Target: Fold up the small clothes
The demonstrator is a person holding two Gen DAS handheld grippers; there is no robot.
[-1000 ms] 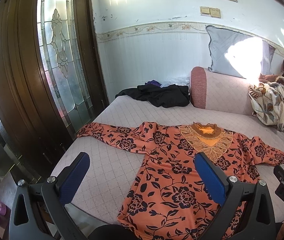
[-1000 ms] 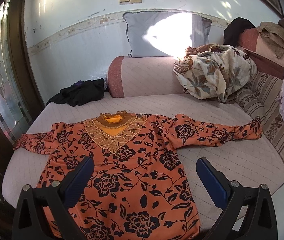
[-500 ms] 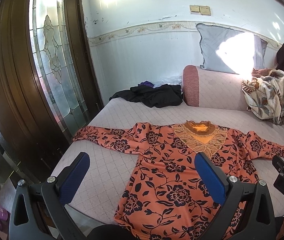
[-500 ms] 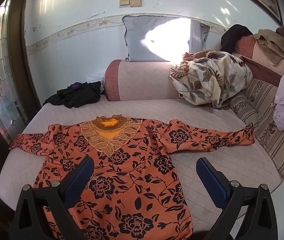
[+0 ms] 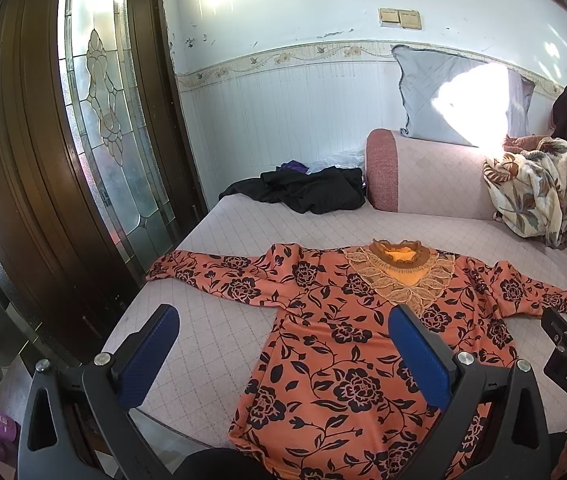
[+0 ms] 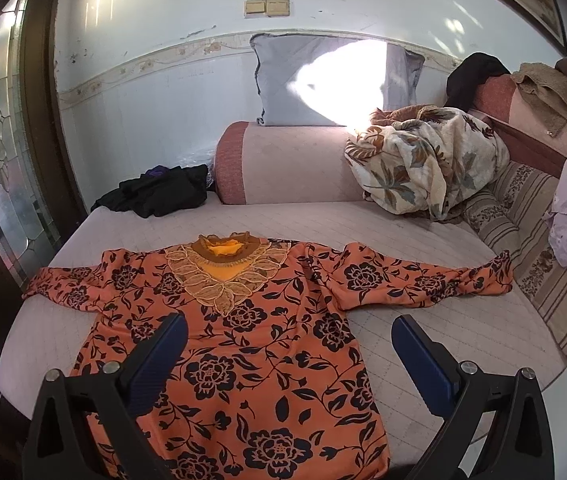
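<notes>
Orange floral blouse [image 5: 347,344] lies flat across the middle of the frame on the quilted sofa seat [image 5: 211,320], both sleeves spread out to the sides, collar toward the top. Left gripper [image 5: 283,344] sits at the bottom edge, blue pads wide apart, holding nothing. Right gripper [image 6: 287,348] likewise, low in its own view, spread wide and empty, above the blouse's hem. Upper middle, a black garment [image 6: 159,194] is bunched beside the armrest [image 6: 283,164]; a patterned blanket [image 6: 423,164] is heaped at upper right.
</notes>
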